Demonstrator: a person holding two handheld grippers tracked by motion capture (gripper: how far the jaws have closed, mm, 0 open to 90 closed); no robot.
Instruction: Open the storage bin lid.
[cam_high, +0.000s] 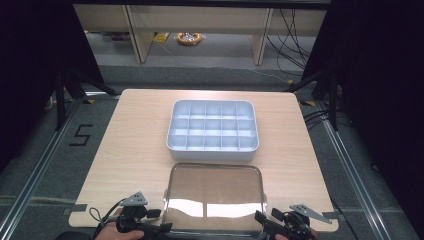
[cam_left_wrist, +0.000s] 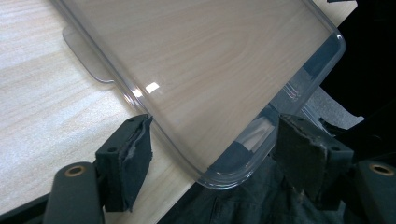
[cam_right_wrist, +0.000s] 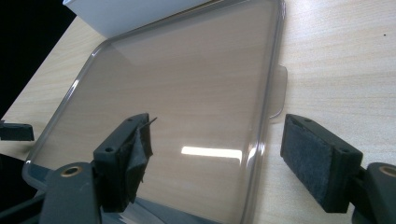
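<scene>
Lid (cam_high: 214, 192) straddled at both near corners, left hand-held gripper (cam_left_wrist: 212, 149) and right hand-held gripper (cam_right_wrist: 217, 154) spread, nothing clamped — squeeze evenly, lift level.

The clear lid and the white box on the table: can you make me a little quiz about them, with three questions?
1. True or false: the clear lid sits on the divided white box.
2. Which lies nearer the person: A the lid, B the box?
3. Are the left hand-held gripper and right hand-held gripper open or shut?

Key: 1 false, the lid lies flat on the table in front of the box. 2 A. 3 open, each straddling a near lid corner.
</scene>
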